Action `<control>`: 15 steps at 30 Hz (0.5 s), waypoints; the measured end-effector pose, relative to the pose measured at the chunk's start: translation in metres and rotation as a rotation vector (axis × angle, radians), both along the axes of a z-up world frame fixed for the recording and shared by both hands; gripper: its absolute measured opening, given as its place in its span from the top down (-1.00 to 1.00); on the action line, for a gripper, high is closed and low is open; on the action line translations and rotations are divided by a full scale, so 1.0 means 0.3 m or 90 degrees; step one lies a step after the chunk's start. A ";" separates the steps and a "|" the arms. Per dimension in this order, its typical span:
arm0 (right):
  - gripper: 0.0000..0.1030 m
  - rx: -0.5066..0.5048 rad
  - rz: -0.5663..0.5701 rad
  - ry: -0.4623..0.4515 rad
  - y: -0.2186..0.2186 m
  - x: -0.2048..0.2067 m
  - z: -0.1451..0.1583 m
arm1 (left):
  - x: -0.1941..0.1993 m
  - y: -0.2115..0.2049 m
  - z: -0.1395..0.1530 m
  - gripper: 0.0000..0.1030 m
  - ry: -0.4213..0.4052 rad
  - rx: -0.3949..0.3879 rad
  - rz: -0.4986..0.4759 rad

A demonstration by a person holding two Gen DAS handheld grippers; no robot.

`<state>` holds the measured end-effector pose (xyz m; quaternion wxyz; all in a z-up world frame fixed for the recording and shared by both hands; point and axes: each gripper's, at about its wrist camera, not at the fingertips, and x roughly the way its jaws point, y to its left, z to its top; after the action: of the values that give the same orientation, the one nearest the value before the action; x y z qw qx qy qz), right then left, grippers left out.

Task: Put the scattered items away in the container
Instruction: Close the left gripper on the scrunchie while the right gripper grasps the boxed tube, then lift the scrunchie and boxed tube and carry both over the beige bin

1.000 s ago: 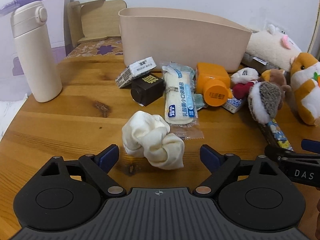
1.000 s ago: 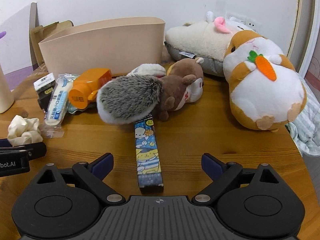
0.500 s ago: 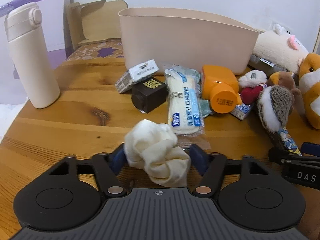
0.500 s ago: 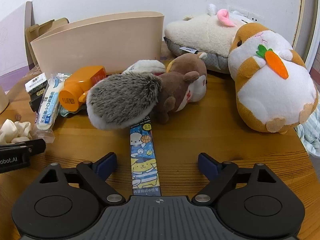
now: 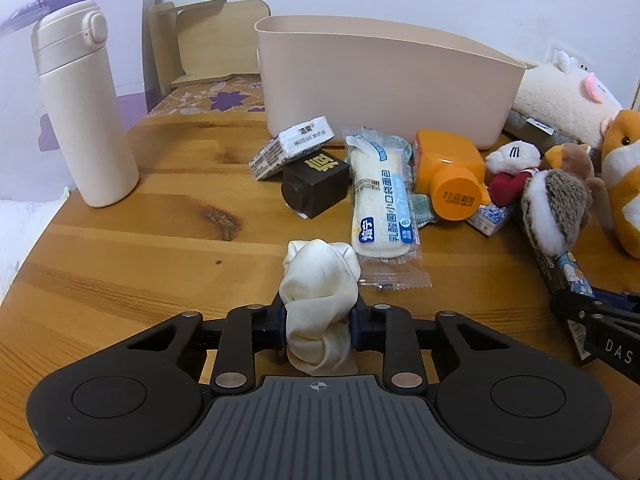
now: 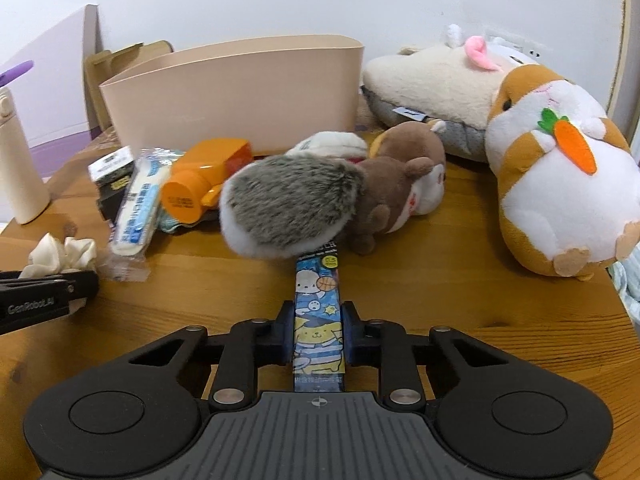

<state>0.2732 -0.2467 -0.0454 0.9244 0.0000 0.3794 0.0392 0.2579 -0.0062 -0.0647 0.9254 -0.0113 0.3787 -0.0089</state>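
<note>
Left gripper (image 5: 319,325): clenched on the cream scrunchie (image 5: 319,292), both pads pressed into the bunched fabric, low over the wooden table (image 5: 120,248).
Scrunchie: pinched between the fingers, its far end just beside the corner of the bread packet (image 5: 382,208).
Right gripper (image 6: 317,340): clamped on the cartoon box (image 6: 319,320), one pad on each long side.
Cartoon box: long and narrow, lying flat on the table, its far end tucked under the tail of the hedgehog toy (image 6: 290,204).
Container: the beige bin (image 5: 384,80) stands at the back of the table, open at the top; I can't see inside it.
Scattered in front of the bin: a white packet (image 5: 294,145) leaning on a dark box (image 5: 316,188), the bread packet, an orange bottle (image 5: 450,178) on its side.
Soft toys: the hedgehog lies against a small white toy (image 5: 512,158); a big hamster with a carrot (image 6: 560,192) sits to the right, a pale plush (image 6: 436,76) behind it.
Flask (image 5: 82,104): upright on the left, well apart from the pile.
</note>
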 end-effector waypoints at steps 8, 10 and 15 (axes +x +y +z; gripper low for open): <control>0.58 0.022 0.009 -0.009 -0.008 -0.067 0.040 | -0.057 0.004 0.034 0.53 -0.016 -0.009 -0.003; 0.58 0.025 0.014 -0.012 -0.003 -0.089 0.053 | -0.072 0.004 0.043 0.53 -0.020 -0.011 -0.005; 0.58 0.040 0.020 -0.014 0.002 -0.141 0.080 | -0.118 0.001 0.061 0.53 -0.026 -0.015 -0.010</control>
<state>0.2310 -0.2461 -0.0214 0.9274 0.0223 0.3675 0.0657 0.2224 -0.0058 -0.0464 0.9326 -0.0192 0.3599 -0.0205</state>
